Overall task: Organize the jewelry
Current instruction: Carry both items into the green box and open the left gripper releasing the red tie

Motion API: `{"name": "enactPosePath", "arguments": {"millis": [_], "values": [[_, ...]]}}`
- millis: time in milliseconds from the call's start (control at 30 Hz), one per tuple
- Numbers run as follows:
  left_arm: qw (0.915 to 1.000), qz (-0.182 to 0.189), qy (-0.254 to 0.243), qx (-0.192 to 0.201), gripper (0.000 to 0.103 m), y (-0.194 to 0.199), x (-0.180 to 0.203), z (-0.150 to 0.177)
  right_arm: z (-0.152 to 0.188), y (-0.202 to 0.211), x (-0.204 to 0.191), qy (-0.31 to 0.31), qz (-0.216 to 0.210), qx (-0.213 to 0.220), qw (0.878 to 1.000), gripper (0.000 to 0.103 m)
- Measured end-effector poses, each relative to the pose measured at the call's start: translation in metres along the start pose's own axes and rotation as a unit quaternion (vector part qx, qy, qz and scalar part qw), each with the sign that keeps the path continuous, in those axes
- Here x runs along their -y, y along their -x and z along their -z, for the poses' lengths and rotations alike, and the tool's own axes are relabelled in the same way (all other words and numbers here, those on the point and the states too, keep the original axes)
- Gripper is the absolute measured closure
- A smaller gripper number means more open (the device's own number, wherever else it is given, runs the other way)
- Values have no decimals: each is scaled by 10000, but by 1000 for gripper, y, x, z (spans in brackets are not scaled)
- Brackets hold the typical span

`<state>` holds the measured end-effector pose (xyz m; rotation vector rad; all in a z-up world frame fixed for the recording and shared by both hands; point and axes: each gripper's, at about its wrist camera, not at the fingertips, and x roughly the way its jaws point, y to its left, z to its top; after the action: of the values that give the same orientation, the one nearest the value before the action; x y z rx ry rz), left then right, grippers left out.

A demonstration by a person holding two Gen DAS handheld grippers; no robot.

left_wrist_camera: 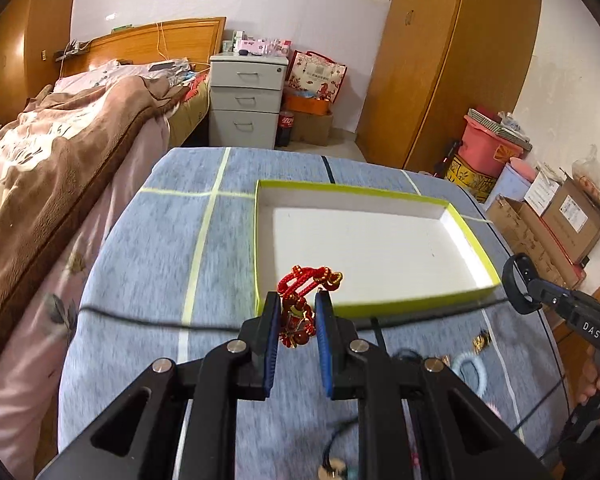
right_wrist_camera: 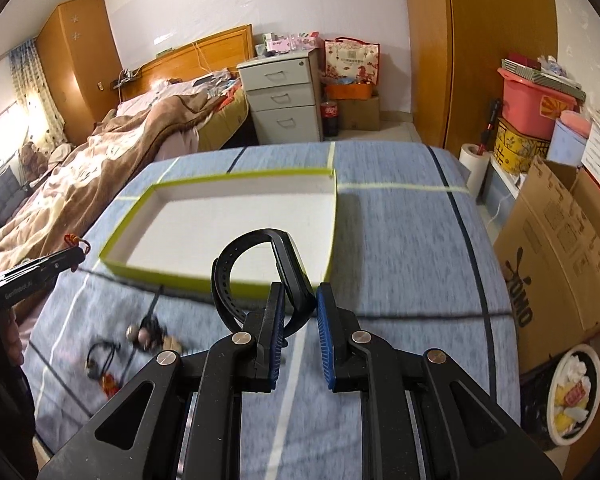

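My left gripper (left_wrist_camera: 298, 300) is shut on a red braided bracelet with gold beads (left_wrist_camera: 308, 282), held above the table just short of the near edge of the green-rimmed white tray (left_wrist_camera: 380, 190). My right gripper (right_wrist_camera: 298, 292) is shut on a black wristband (right_wrist_camera: 260, 264), held above the table in front of the tray (right_wrist_camera: 236, 176), whose floor is bare. The right gripper also shows at the right of the left wrist view (left_wrist_camera: 520, 284), and the left gripper at the left of the right wrist view (right_wrist_camera: 76, 254).
More jewelry lies on the blue checked tablecloth: a light blue ring (left_wrist_camera: 470, 368), gold pieces (left_wrist_camera: 480, 342), a dark cord bracelet with beads (right_wrist_camera: 148, 332) and a small red-and-black piece (right_wrist_camera: 104, 364). A black cable (left_wrist_camera: 140, 318) crosses the table. A bed is at left, boxes at right.
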<state>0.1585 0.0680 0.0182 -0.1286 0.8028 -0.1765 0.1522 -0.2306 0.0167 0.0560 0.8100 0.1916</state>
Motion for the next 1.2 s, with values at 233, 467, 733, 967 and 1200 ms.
{"name": "enactPosePath", "arguments": {"millis": [233, 467, 733, 967, 1200], "values": [[9998, 123, 110, -111, 85, -26, -2, -24, -26, -25, -2, 0, 118, -24, 9999, 86], [9995, 117, 113, -281, 85, -58, 1, -38, -45, -60, 2, -61, 241, -276, 9993, 86], [9981, 98, 167, -579, 85, -91, 2, -50, -56, -96, 4, -50, 361, -582, 9976, 86], [9973, 74, 108, -728, 84, -108, 7, -52, -61, -112, 7, -29, 447, -729, 9963, 86], [9965, 84, 185, -809, 84, -115, 4, -50, -63, -116, 3, 38, 472, -738, 9961, 86]]}}
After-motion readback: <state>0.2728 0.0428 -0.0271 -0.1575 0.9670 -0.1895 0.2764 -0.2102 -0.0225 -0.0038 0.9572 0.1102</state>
